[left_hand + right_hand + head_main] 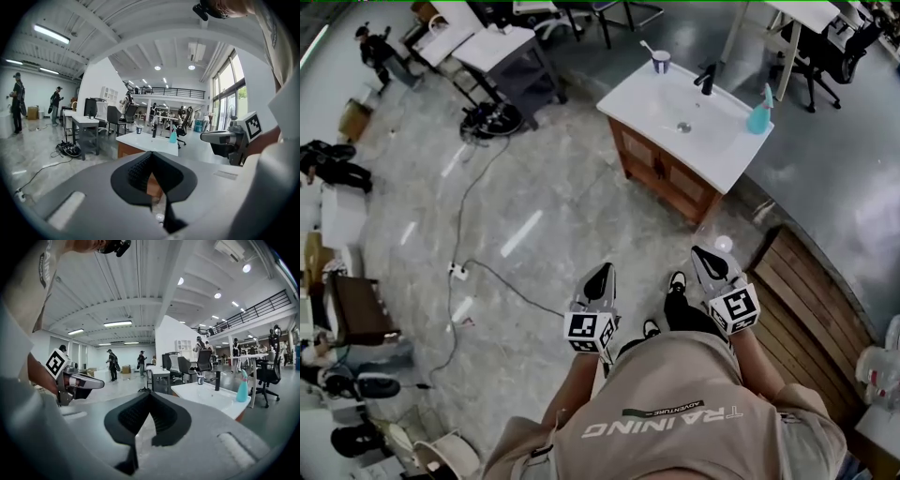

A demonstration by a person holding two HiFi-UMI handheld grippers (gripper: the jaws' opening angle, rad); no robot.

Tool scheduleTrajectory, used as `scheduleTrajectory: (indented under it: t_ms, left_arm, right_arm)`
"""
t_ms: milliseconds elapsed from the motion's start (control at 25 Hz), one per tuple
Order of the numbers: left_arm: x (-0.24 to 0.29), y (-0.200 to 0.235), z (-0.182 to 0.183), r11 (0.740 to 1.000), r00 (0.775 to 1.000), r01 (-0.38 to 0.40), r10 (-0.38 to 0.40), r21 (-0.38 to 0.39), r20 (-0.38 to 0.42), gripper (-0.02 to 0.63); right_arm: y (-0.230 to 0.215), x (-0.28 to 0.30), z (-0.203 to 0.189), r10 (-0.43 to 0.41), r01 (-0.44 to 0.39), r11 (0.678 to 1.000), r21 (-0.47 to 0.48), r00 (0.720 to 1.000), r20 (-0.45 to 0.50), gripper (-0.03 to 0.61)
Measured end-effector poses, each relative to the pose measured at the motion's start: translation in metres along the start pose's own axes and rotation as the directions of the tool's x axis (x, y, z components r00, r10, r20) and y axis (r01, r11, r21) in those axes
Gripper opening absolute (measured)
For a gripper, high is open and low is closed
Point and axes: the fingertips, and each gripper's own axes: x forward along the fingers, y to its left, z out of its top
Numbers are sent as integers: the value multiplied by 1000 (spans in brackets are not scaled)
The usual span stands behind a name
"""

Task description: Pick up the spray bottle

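Spray bottle (759,111) upright at the right corner of the counter (637,98), not yet reached.
The left hand-held gripper (601,273) and right hand-held gripper (704,254) are each clenched on nothing, tips pressed together, well apart from the counter. Arriving with jaws like that would likely shove the bottle rather than straddle it, and standing so near the corner it could tip onto the floor (544,206). It is slim, translucent teal, tapering up to a pale trigger head, so a high grip may slip.
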Motion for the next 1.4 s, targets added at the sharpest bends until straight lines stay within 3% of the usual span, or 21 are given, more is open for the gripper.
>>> scheduleTrajectory:
  t_ms: [160,360,560,800,1160,1400]
  left_arm:
    - [31,16,33,999,1000,-11,10,50,18,15]
    - [80,18,67,999,998,-22,19,42,65,15]
    - [116,12,75,999,998,-31,29,35,59,15]
    - [154,2,60,1000,1000,-4,5,23,-17,15]
    - [226,22,76,997,997,69,-67,32,-41,15]
    - [277,55,101,992,992,125,-125,4,-13,15]
  right_arm:
    - [-31,33,18,10,-10,1000,-4,998,56,2]
    - [-79,57,16,17,-17,1000,0,999,48,2]
    - [-111,71,11,45,-45,999,-4,999,21,2]
    - [-141,85,-1,40,-40,999,31,999,-7,2]
    - [-187,127,-2,-53,53,995,79,999,-10,2]
    - [-213,166,28,-139,139,988,61,990,7,2]
